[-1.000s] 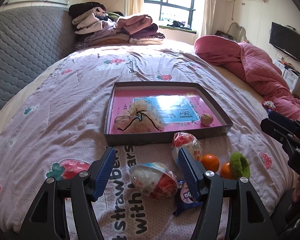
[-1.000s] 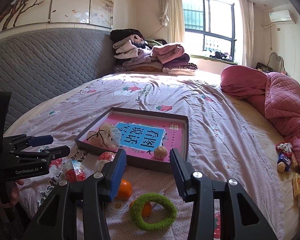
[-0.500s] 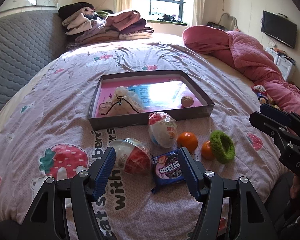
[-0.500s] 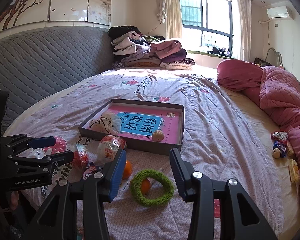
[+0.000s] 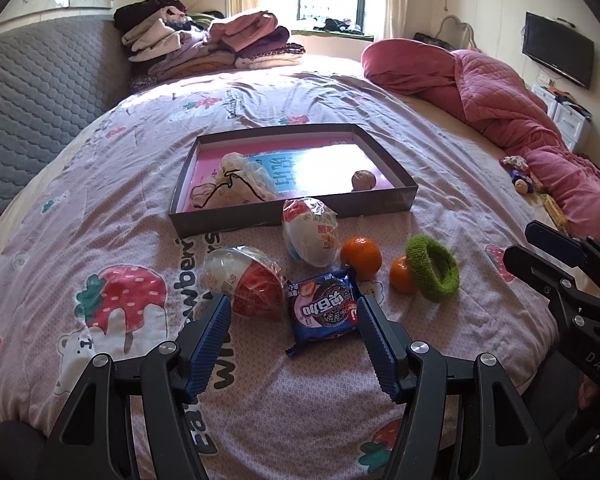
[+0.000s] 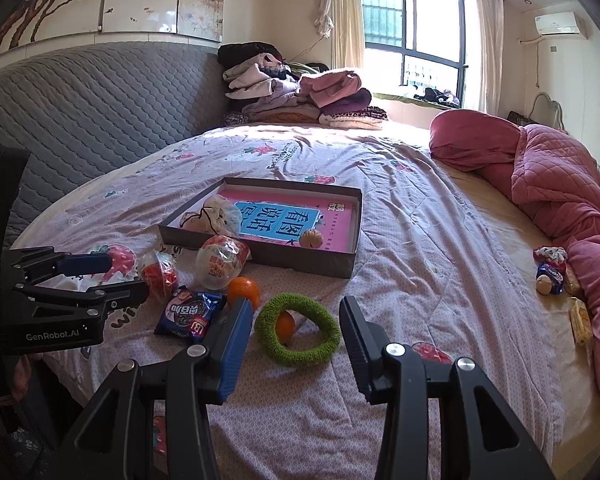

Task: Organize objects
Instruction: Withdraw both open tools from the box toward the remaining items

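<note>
We note a bed with a pink strawberry-print quilt (image 5: 100,200). On it sits a shallow grey cardboard box lid (image 5: 384,160) holding a pink-and-blue book (image 6: 296,218), a crumpled white bag (image 5: 232,184) and a walnut (image 5: 363,180). Near its front wall lie two wrapped egg toys, two oranges, a green knit ring (image 6: 298,330) and a blue cookie packet (image 5: 326,308). Left gripper (image 5: 294,312): jaws apart, flanking the packet. Right gripper (image 6: 296,312): jaws apart, empty.
</note>
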Tool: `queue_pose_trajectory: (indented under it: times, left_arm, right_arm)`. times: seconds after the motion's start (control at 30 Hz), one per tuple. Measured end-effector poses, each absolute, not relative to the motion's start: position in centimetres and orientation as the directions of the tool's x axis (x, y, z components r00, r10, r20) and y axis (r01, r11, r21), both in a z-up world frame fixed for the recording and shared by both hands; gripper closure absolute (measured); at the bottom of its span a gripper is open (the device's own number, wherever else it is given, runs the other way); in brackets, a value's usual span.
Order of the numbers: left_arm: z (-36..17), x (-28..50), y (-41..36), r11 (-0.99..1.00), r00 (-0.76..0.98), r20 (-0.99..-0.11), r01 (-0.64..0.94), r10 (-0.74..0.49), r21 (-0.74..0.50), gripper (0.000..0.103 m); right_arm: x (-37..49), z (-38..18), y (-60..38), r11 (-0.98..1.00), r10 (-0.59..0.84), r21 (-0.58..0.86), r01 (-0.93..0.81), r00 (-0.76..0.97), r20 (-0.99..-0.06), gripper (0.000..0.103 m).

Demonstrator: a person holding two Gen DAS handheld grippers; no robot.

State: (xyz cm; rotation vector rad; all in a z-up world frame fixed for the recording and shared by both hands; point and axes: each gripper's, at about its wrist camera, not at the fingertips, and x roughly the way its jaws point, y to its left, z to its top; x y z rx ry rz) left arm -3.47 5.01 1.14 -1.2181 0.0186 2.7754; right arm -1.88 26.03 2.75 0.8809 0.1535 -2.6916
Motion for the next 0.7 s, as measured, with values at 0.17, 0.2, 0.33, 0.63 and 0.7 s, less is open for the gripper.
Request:
queue_pose_trajectory:
  times: [0.17, 0.2, 0.33, 0.63, 0.7]
  left_arm:
    - [0.8, -3.2, 5.0, -0.994, -0.659, -0.746, -0.099, 0.094, -0.037, 0.036]
    - [0.8, -3.1, 5.0, -0.994, -0.657, -0.748, -0.101, 0.094, -0.037, 0.036]
    - [0.3, -2.9, 5.5, -0.993, -0.643, -0.759, -0.108, 0.100, -0.040, 0.036]
    - [-1.0, -2.9, 6.8, -0.990, -0.605, -0.787, -0.132, 0.120, -0.050, 0.036]
    - [-1.2, -3.0, 6.8, -0.990, -0.597, -0.792, -0.133, 0.125, -0.056, 0.036]
  right_arm:
    - [-1.6, 2.2, 26.0, -0.947, -0.252, -0.008, 0.322, -0.756, -0.604, 0.058]
    - [-1.5, 2.2, 26.0, -0.946, -0.254, -0.009, 0.325, -0.756, -0.604, 0.058]
    - [-1.4, 1.9, 25.9, -0.943, -0.254, -0.015, 0.332, -0.751, -0.609, 0.058]
    - [-1.6, 1.4, 25.7, -0.940, -0.252, -0.025, 0.340, -0.742, -0.622, 0.058]
    - [-1.7, 1.2, 25.7, -0.939, -0.253, -0.024, 0.343, -0.739, -0.625, 0.058]
